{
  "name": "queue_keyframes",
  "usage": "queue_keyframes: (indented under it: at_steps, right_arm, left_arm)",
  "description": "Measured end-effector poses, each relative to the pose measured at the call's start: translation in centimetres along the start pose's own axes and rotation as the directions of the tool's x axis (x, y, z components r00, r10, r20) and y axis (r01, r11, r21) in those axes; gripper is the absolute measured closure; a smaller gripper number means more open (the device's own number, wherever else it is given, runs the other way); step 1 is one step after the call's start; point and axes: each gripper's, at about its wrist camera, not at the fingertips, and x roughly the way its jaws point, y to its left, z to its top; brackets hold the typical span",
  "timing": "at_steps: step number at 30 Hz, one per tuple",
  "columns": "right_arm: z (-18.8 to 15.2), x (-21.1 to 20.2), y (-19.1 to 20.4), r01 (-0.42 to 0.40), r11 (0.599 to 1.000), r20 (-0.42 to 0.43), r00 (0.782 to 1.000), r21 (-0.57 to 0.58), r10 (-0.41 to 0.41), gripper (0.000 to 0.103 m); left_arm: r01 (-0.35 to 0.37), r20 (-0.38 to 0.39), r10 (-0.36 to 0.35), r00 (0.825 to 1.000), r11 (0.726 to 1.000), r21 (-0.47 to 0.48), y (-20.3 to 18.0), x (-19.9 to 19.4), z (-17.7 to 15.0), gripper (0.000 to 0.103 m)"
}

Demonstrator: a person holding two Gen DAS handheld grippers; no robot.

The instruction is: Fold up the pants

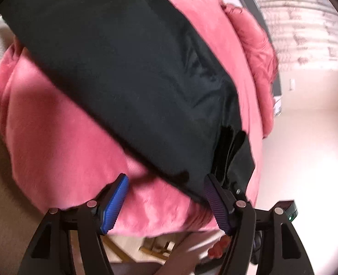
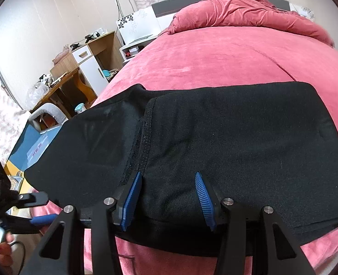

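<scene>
The black pants [image 2: 214,142] lay flat across the pink bed [image 2: 214,59], already doubled over, with 1 layer edge showing near the middle. The right tongs [image 2: 169,197] stood apart above the near edge, gripping nothing. The left tongs [image 1: 166,204] were also apart at a corner. A clean fold probably needed both edges pinched evenly. The pants' far end was cut off from view.

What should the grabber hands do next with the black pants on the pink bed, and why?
Probably close the right gripper on the near edge of the black pants. Its jaws stand open over the cloth, gripping nothing. The left gripper is open too, at the pants' edge over the pink bed cover, so no fold can start until something is pinched.
</scene>
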Motion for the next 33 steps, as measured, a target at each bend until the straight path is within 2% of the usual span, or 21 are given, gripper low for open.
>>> queue_keyframes:
  at_steps: [5,9,11,14,16,18,23,29,31,33]
  right_arm:
    - [0.1,0.1,-0.1,-0.002,1.0,0.0,1.0,0.0,0.002,0.053]
    - [0.0,-0.1,-0.2,-0.004,1.0,0.001,1.0,0.003,0.004,0.053]
    - [0.0,-0.1,-0.3,-0.003,1.0,0.001,1.0,0.002,0.003,0.053]
    - [0.0,-0.1,-0.3,-0.004,1.0,0.001,1.0,0.002,0.004,0.053]
    - [0.0,-0.1,-0.3,-0.005,1.0,0.001,1.0,0.004,0.005,0.053]
    - [0.0,0.0,-0.2,-0.006,1.0,0.001,1.0,0.007,0.006,0.053]
    - [0.0,0.0,-0.3,-0.01,1.0,0.001,1.0,0.01,0.01,0.053]
    - [0.0,0.0,-0.4,-0.018,1.0,0.002,1.0,0.019,0.018,0.053]
    - [0.0,0.0,-0.5,-0.018,1.0,0.002,1.0,0.019,0.018,0.053]
    - [0.0,0.0,-0.5,-0.018,1.0,0.002,1.0,0.019,0.018,0.053]
  left_arm:
    - [0.026,0.046,-0.025,0.999,0.999,-0.018,0.4,-0.1,-0.2,0.033]
    - [0.107,0.078,-0.104,0.991,0.994,-0.036,0.6,-1.5,0.0,0.033]
    - [0.111,0.057,-0.108,0.992,0.993,-0.043,0.7,-1.3,0.4,0.033]
    - [0.199,-0.034,-0.203,0.979,0.975,-0.1,0.8,0.0,0.2,0.033]
    - [0.185,-0.066,-0.195,0.979,0.974,-0.132,1.0,1.1,0.1,0.033]
    - [0.173,-0.024,-0.179,0.984,0.97,-0.174,1.7,1.3,0.4,0.033]
    - [0.212,0.054,-0.206,0.977,0.936,-0.281,2.6,1.3,1.1,0.033]
    - [0.341,0.169,-0.299,0.939,0.876,-0.341,3.9,-0.4,1.6,0.034]
    - [0.369,0.212,-0.315,0.925,0.877,-0.307,3.7,-1.5,1.7,0.034]
    - [0.371,0.235,-0.317,0.919,0.898,-0.237,2.7,-2.4,1.9,0.035]
